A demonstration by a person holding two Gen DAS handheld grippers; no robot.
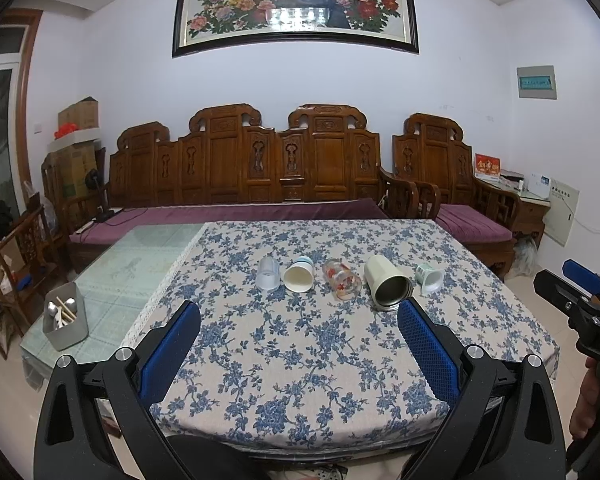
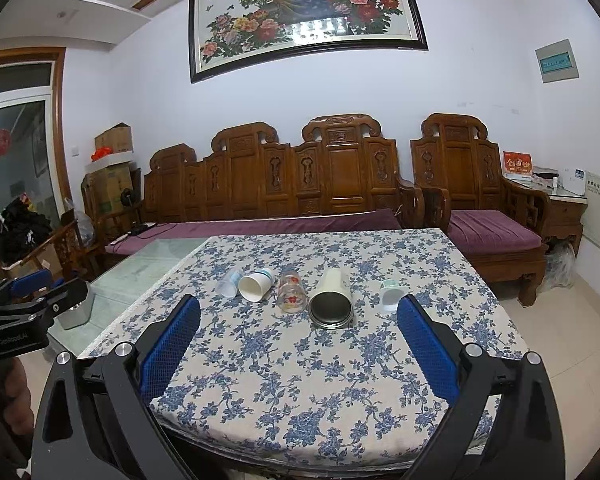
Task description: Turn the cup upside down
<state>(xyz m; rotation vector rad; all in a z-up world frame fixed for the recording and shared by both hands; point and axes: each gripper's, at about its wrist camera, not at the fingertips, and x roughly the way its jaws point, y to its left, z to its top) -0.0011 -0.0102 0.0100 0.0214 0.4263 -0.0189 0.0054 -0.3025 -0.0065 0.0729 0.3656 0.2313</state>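
Several cups lie on their sides in a row on the floral tablecloth: a clear plastic cup, a white paper cup, a glass with red print, a cream steel-lined tumbler and a small pale green cup. The right wrist view shows the same row: clear cup, paper cup, glass, tumbler, small cup. My left gripper and right gripper are both open and empty, held above the near part of the table, short of the cups.
A grey tub of utensils stands on the bare glass part of the table at the left. A carved wooden sofa with purple cushions runs behind the table. The right gripper shows at the left wrist view's right edge.
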